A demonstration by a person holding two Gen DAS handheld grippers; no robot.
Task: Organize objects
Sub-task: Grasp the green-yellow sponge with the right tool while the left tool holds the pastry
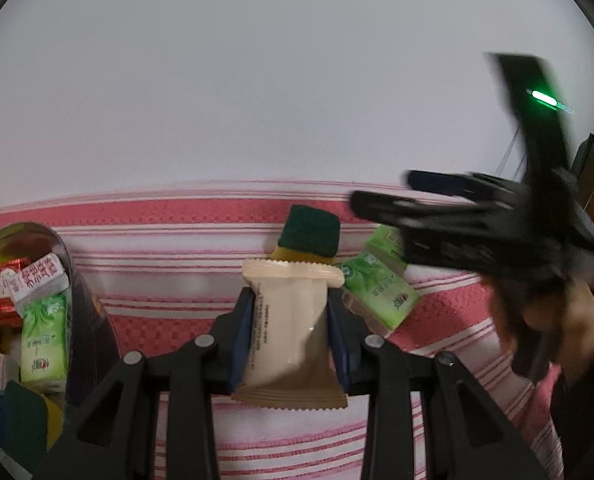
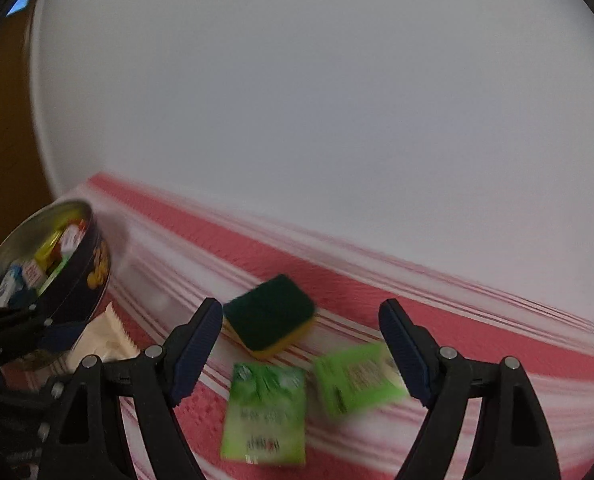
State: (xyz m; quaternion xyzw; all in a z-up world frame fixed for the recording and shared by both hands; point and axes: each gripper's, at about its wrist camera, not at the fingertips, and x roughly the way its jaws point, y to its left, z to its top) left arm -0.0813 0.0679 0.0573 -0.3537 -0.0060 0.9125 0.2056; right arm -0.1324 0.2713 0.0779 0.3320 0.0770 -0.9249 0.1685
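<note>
Left gripper, nearest the lens: jaws clamped on a beige snack packet, pads pressing both long sides. Packet is a sealed pillow pouch, crimped at top and bottom, lower corner shaded brown; a line of fine print runs down its left edge (too small to read). It hangs above the striped cloth, just right of the tin.

Landmark: round dark tin, open, silver inside, yellow print on the outer wall. Inside it: a green tissue pack, red-lettered white packets, a red foil wrapper, yellow wrappers, a green-and-yellow sponge (count uncertain, partly hidden). Lettering is Chinese, not legible to me.

Right of the tin, on the cloth: one sponge, dark green scouring face up, yellow body; two green tissue packs, pack A and pack B, lying flat, close together, just in front of the sponge. Leaf graphics and a small round logo; text blurred.

Right gripper: jaws apart, nothing between the pads, hovering over the sponge and packs, well right of the tin. Motion blur in its view.
</note>
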